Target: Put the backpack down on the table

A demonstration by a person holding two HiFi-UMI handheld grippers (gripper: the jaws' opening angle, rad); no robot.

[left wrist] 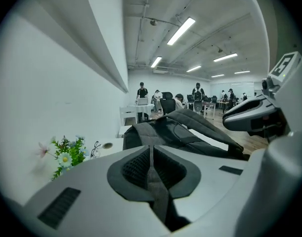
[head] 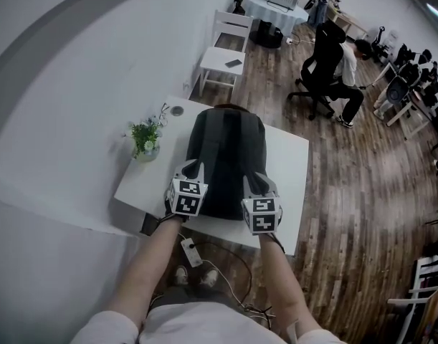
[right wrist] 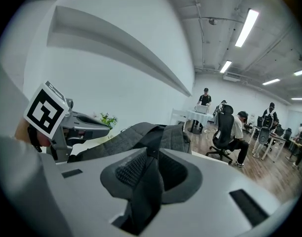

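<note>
Backpack point(head: 226, 153) lies on the table point(head: 294, 153) at frame centre, long axis running up-frame away from left gripper point(head: 192, 168) and right gripper point(head: 256, 181), each clamped on a strap point(left wrist: 154, 181) at its lower end.

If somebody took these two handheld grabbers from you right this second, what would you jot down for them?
Left gripper: shut on a thin strap of the backpack.
Right gripper: shut on a wider strap.
Backpack: lies lengthwise on the white table, its near end at both grippers.
Done: it seems to rest on the tabletop.
Left: probably check that it lies settled, then let go of both straps.
</note>
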